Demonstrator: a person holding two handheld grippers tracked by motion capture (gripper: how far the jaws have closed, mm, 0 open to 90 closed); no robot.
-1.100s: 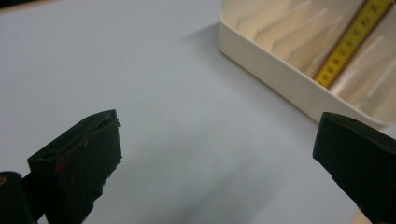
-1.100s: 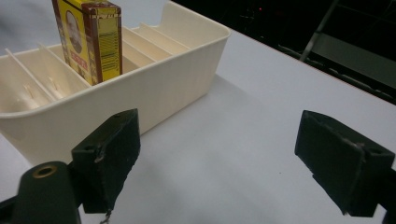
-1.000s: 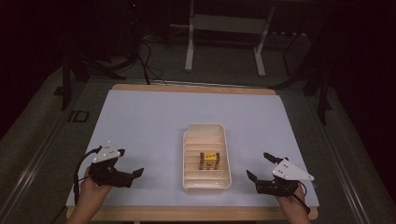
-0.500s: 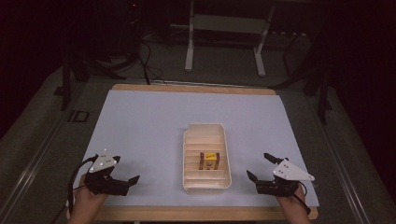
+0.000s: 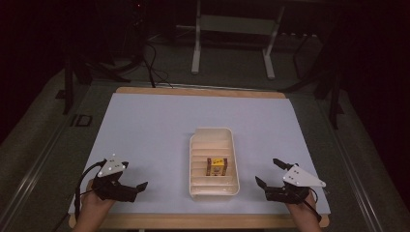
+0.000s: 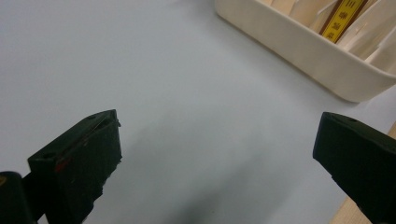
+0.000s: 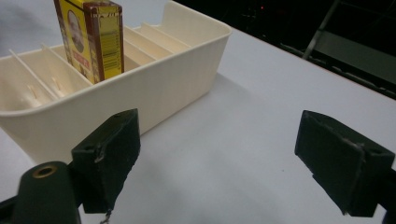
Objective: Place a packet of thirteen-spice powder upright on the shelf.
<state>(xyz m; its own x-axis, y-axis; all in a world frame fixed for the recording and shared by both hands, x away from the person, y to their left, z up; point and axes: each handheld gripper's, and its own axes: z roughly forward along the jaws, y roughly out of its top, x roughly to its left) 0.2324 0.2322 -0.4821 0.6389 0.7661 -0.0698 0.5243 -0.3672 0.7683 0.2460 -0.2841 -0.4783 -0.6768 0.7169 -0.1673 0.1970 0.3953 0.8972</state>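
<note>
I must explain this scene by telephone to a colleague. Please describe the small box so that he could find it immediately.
Start at the white table. Near its front edge stands a cream tray divided by thin ribs into slots. The small box stands upright in one of the nearer slots, yellow and brown with printed labels; it is the one coloured thing there.

A cream plastic slotted tray (image 5: 214, 186) sits low and centre in the high view on the pale grey table mat (image 5: 154, 125); a yellow-and-brown printed box (image 5: 217, 166) stands in a near slot.
</note>
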